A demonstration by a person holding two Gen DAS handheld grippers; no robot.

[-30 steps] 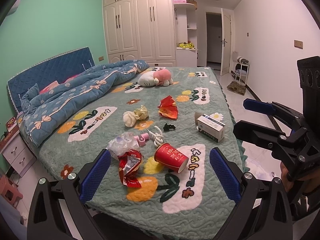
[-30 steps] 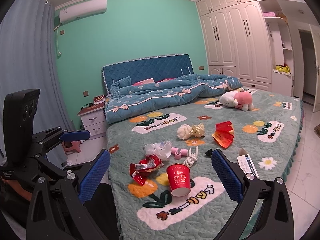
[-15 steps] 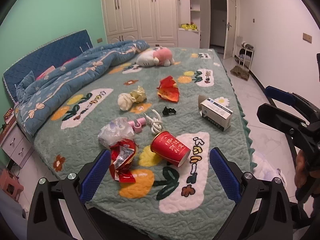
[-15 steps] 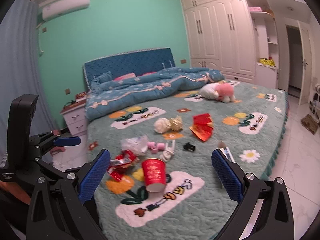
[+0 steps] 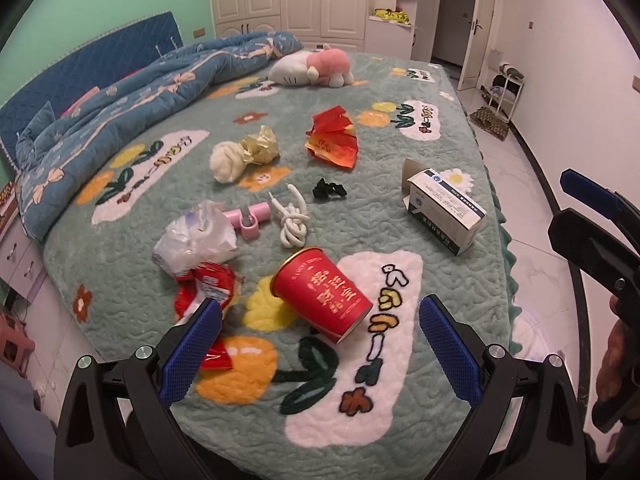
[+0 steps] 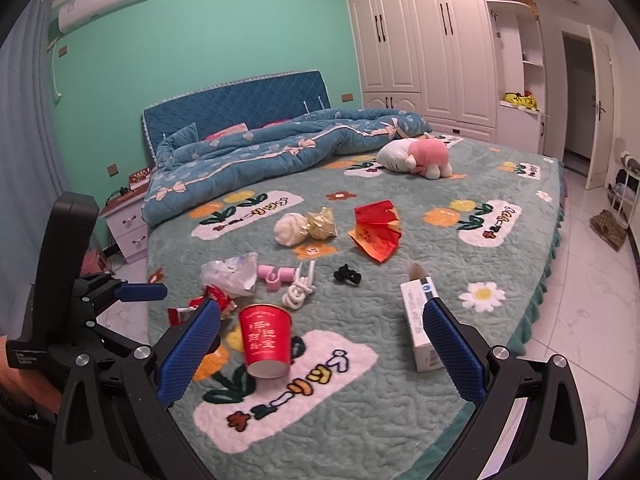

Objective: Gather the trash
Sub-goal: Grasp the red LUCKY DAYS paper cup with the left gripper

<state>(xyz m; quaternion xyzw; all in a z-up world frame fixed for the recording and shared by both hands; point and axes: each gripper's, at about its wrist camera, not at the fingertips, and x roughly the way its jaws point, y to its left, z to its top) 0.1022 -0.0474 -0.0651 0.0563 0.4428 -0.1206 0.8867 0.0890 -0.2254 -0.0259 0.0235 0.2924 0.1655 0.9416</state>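
Trash lies scattered on the green bed cover [image 5: 400, 408]. A red paper cup [image 5: 322, 300] [image 6: 265, 336] lies on its side near the foot edge. Left of it are a red snack wrapper [image 5: 204, 288] [image 6: 200, 306] and a crumpled clear bag [image 5: 196, 236] [image 6: 232, 274]. A white carton [image 5: 444, 208] [image 6: 420, 320] lies to the right. Farther back lie red paper packets [image 5: 332, 138] [image 6: 378, 228] and a white and gold wad [image 5: 244, 154] [image 6: 306, 226]. My left gripper [image 5: 320, 352] hangs open just in front of the cup. My right gripper [image 6: 320, 352] is open too, above the bed's foot.
A pink roller [image 5: 250, 218], a white cord [image 5: 292, 220] and a black clip [image 5: 328, 190] lie mid-bed. A plush toy [image 5: 308, 66] and a blue quilt [image 5: 132, 100] lie farther back. A nightstand [image 6: 128, 220] stands left of the bed; tiled floor [image 6: 580, 308] runs along the right.
Both grippers have moved closer to the bed and tilted downward, so the cup and wrapper now sit between the left gripper's fingers in view. Neither has taken hold of anything.
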